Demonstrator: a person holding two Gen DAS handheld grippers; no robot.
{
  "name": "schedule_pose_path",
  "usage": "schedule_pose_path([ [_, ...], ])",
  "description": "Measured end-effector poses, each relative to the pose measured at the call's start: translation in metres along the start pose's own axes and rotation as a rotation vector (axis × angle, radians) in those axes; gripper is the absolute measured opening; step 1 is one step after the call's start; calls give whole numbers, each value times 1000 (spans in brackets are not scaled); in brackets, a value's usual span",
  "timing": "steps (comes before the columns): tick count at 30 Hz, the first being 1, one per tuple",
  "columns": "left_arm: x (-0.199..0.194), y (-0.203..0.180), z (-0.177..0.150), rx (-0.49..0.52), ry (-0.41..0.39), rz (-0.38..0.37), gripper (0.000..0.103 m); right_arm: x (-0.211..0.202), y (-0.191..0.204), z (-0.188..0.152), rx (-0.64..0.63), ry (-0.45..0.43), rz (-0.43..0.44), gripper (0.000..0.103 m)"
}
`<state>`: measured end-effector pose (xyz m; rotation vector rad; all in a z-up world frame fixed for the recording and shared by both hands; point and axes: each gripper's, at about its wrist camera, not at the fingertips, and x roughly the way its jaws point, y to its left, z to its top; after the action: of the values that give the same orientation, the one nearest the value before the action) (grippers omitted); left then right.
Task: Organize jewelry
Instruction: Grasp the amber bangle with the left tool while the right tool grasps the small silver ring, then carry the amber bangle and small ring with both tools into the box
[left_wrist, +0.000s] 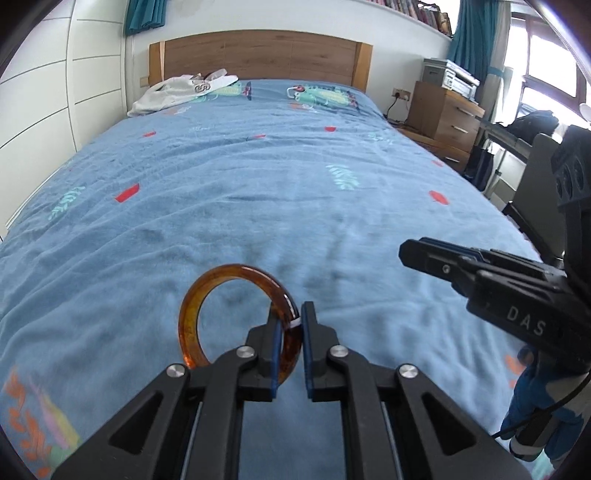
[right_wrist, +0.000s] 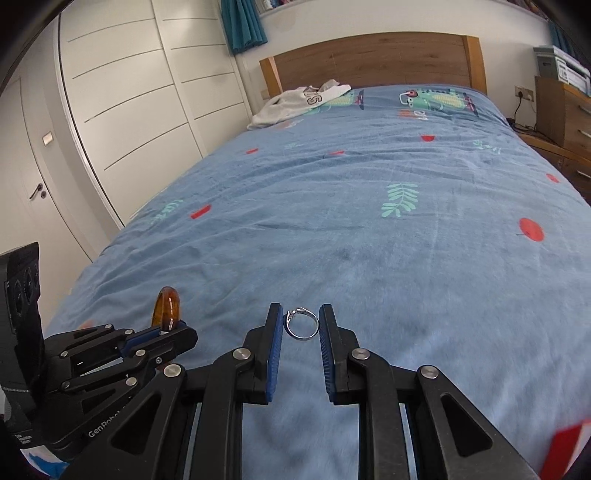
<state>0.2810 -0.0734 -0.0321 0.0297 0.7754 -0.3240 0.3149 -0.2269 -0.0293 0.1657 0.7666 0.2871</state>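
Left gripper (left_wrist: 290, 325) is clenched on the amber bangle (left_wrist: 207, 295); the band is pinched edgewise between the blue pads near their tips, the ring of it upright and clear of the blue bedspread (left_wrist: 258, 177), over the near end of the bed. In the right wrist view the same bangle (right_wrist: 167, 306) is seen edge-on above the left gripper (right_wrist: 162, 332), at far left.

Right gripper (right_wrist: 301, 325) is closed on a small silver ring (right_wrist: 302, 325), held across its width between the pad tips, also above the bedspread (right_wrist: 406, 277), near the foot edge. From the left wrist view the right gripper (left_wrist: 410, 251) is seen side-on, jaws together; the ring is not visible there.

No jewelry box or tray is seen in either view, so the drop-off spot cannot be told.

Both grips are judged tip-shallow. Pressure should be kept steady and both pieces carried level, without jerks; the thin ring is likeliest to slip or twist. Release should be made low over the destination, one piece at a time.

A white garment (left_wrist: 177, 92) lies by the headboard, well apart.
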Motion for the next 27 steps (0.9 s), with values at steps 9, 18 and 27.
schedule_pose_path([
  [9,-82,-57,-11,44,-48,-73,9,-104,6,-36,26,-47,-65,20],
  [18,-114,-162,-22,138,-40,-208,9,-203,-53,-89,108,-63,-210,20],
  [27,-85,-273,-40,266,30,-308,9,-252,-151,-156,237,3,-365,20],
])
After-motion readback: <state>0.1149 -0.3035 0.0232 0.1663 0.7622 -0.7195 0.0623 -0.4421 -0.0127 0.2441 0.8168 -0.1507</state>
